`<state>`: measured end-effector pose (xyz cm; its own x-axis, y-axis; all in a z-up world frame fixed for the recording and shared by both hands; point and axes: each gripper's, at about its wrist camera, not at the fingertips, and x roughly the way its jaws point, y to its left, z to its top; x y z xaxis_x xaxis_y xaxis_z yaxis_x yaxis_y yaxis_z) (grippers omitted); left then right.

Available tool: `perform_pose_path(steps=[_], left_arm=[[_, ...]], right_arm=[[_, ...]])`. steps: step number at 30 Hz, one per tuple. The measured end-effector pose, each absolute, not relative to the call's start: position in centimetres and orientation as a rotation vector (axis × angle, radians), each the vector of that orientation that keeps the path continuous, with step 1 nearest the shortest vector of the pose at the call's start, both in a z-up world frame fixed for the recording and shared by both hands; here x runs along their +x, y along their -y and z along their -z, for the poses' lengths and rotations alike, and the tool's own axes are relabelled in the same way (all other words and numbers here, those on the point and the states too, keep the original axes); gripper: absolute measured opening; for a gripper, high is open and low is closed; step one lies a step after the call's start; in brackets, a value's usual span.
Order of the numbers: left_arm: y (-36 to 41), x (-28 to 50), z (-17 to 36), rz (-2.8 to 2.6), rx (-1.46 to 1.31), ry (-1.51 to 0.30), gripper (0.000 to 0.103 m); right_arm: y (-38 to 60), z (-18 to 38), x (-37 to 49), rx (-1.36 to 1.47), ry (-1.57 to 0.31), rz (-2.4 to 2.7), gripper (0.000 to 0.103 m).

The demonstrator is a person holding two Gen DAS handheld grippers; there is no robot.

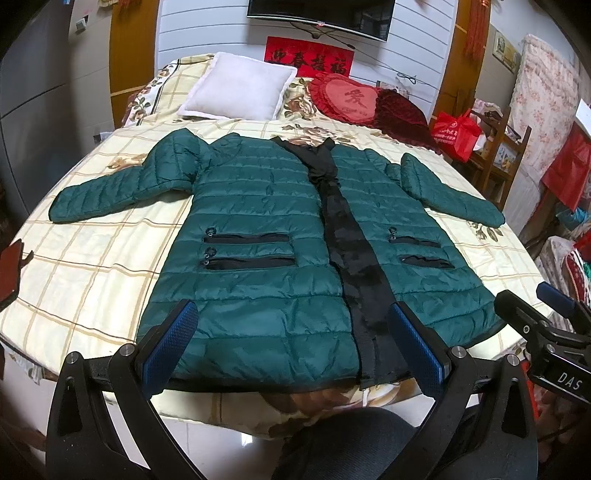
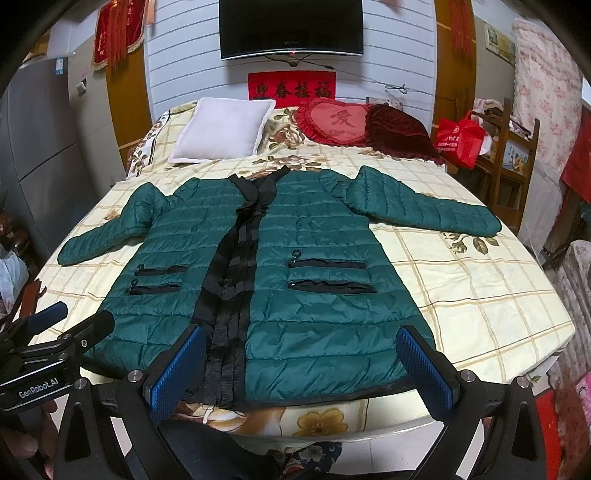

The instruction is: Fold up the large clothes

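Note:
A dark green quilted jacket (image 1: pixel 258 229) with a black front placket lies flat and face up on the bed, both sleeves spread out; it also shows in the right wrist view (image 2: pixel 317 295). My left gripper (image 1: pixel 295 343) is open and empty, held just above the jacket's hem on its left half. My right gripper (image 2: pixel 303 369) is open and empty above the hem on the right half. The right gripper's body shows at the right edge of the left wrist view (image 1: pixel 546 332), and the left gripper's body shows at the left edge of the right wrist view (image 2: pixel 55 347).
The bed (image 1: pixel 92 266) has a cream checked floral sheet. A white pillow (image 1: pixel 236 88) and a red heart cushion (image 1: pixel 347 99) lie at its head. A wooden rack with a red bag (image 1: pixel 458 133) stands to the right. A TV (image 2: pixel 291 27) hangs on the wall.

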<state>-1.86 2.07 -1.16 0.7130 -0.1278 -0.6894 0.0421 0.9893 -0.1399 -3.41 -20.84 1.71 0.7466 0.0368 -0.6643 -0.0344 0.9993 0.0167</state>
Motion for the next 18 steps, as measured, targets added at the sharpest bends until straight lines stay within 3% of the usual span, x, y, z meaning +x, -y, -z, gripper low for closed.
perform_pose_path(steps=[18], left_arm=[[-1.60, -2.14, 0.59, 0.100, -0.109, -0.766, 0.103]], right_arm=[[21.34, -2.47, -3.93, 0.006, -0.716, -0.040, 0.102]])
